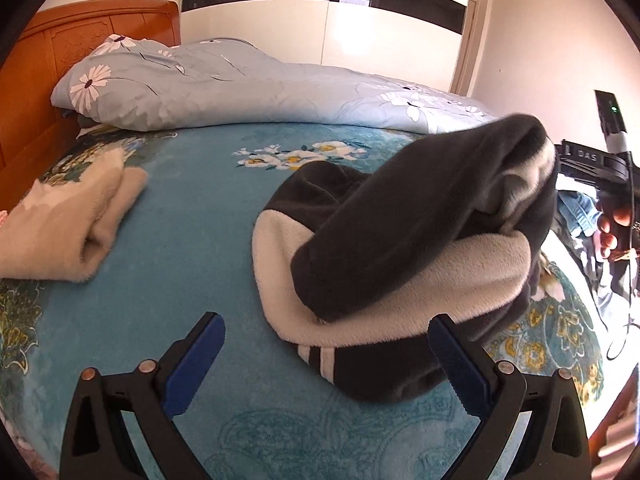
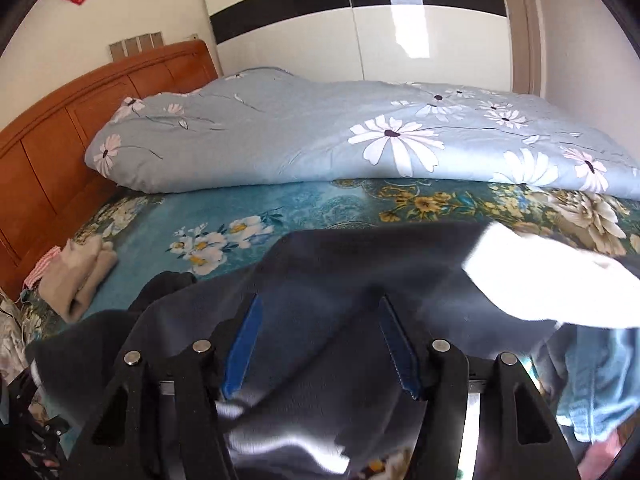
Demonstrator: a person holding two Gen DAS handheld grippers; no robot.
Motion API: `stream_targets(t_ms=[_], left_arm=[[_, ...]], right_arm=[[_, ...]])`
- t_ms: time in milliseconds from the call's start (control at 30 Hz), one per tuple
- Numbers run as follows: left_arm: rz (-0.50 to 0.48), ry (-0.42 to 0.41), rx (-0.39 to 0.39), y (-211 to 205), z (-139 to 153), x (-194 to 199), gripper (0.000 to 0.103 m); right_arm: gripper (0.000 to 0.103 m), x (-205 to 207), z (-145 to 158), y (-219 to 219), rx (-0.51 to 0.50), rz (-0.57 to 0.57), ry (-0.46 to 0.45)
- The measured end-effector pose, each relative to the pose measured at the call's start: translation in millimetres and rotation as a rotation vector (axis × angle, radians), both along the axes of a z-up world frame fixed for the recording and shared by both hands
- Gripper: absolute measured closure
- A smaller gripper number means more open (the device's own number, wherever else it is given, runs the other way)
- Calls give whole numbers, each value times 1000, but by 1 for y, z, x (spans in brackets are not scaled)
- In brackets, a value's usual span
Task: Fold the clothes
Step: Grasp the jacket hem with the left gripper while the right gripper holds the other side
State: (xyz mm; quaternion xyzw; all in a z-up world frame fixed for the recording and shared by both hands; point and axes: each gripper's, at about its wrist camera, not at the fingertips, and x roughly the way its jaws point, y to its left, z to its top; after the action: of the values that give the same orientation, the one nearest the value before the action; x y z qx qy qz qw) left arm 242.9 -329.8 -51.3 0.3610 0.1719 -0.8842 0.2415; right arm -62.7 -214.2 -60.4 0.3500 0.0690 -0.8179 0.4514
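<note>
A dark grey and cream fleece garment [image 1: 400, 248] lies bunched on the teal floral bedspread [image 1: 192, 248]. My left gripper [image 1: 324, 356] is open and empty, just in front of the garment's striped hem. My right gripper [image 2: 320, 320] holds a thick fold of the same dark garment [image 2: 360, 272] between its blue pads [image 2: 244, 344]; the fingers stand part way apart around the cloth. In the left wrist view the right gripper's body [image 1: 592, 160] lifts the garment's far end at the right.
A folded beige garment [image 1: 68, 224] lies at the left of the bed. A light blue daisy quilt [image 1: 248, 84] is heaped along the back. A wooden headboard [image 1: 52, 60] stands at left. Blue denim clothing [image 2: 600, 368] lies at the right edge.
</note>
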Motion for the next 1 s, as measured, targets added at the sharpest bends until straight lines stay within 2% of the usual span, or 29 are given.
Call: stream_targets(t_ms=[67,200,300,367,467,600,667,700,733,767,800,867,933,1000], left_arm=[[-36,-10,18,9,-6,2,0],[-68,-65,66,18,-25,-7,0],[-66,-79,127,18,-34,-16,0],[-55,-85,160,15,-40,-23,0],[-1,-102,254,3,-51,-27,1],[30,-33,287,-3,-47,-24,2],[40,-6,308,-7,-45,-23,19],[50,6,325,-9,-45,-22,22],[58,17,336,-10,-44,-22,29],[66,28,346,-12,-43,-21,40],[68,38,351,-12,-41,-20,45],[66,58,364,-12,-36,-18,70],[65,84,374,-13,-29,-16,83],[65,127,375,-17,-16,-10,86]], right_arm=[[41,9,-6,37,-51,-27,-34],[41,7,-56,65,11,-79,-151],[41,2,-85,64,-33,-91,-274],[41,-1,-95,57,-71,-95,-321],[41,-6,-104,41,-86,-112,-367],[41,-9,-104,27,-121,-127,-383],[49,-12,-105,25,-158,-139,-416],[62,-12,-104,26,-175,-140,-429],[74,-13,-103,26,-191,-140,-440],[79,-12,-99,25,-204,-133,-442],[86,-11,-94,24,-208,-124,-431],[88,-7,-80,21,-219,-106,-402],[89,-4,-59,22,-256,-84,-372],[89,1,-33,26,-297,-63,-321]])
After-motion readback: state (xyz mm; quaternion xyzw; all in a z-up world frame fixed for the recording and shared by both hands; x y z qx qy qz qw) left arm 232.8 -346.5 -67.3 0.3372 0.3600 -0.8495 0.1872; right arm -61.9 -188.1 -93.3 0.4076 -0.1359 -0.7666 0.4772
